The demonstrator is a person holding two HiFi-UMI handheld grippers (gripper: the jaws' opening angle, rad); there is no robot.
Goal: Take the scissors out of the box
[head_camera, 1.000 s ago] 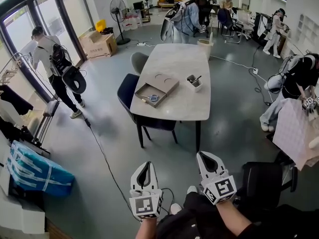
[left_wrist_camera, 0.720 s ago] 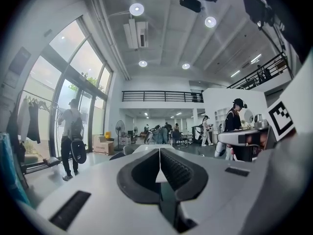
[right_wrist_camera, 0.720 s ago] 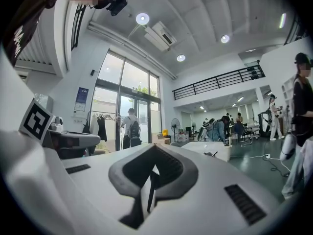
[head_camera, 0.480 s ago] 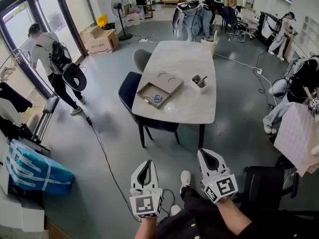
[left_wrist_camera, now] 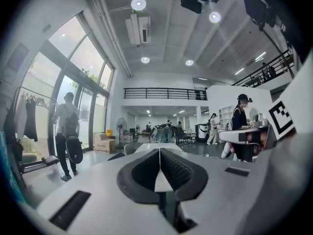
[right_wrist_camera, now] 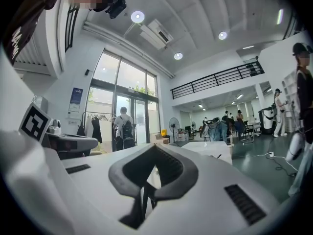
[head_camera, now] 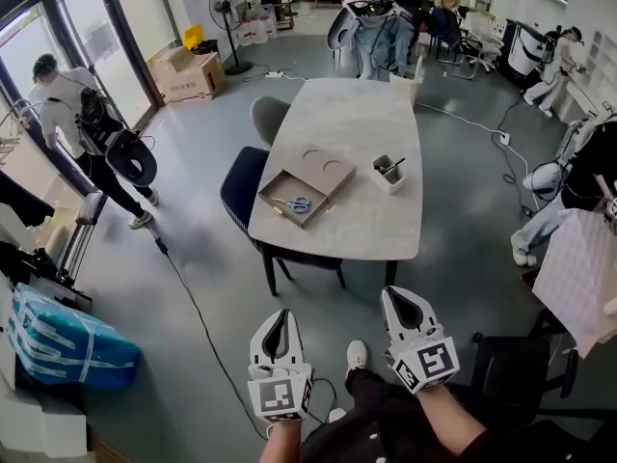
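Blue-handled scissors [head_camera: 297, 204] lie inside a shallow brown box [head_camera: 278, 187] near the front left corner of a pale table [head_camera: 364, 133] in the head view. Both grippers hang low and well short of the table, over the floor. My left gripper [head_camera: 276, 323] is shut with nothing between its jaws. My right gripper [head_camera: 402, 300] is likewise shut and empty. In the left gripper view the tips [left_wrist_camera: 159, 150] meet in front of the distant table [left_wrist_camera: 149, 147]. The right gripper's tips [right_wrist_camera: 155, 146] touch too.
A small white holder [head_camera: 387, 174] with a dark pen stands right of the box. A dark blue chair [head_camera: 243, 183] and a grey chair [head_camera: 263, 118] sit at the table's left side. A cable [head_camera: 193, 297] runs across the floor. A person with a backpack [head_camera: 79, 123] walks at left.
The view has moved slightly closer to the table. The person at left has walked further left. Both grippers stay shut and low in the frame.
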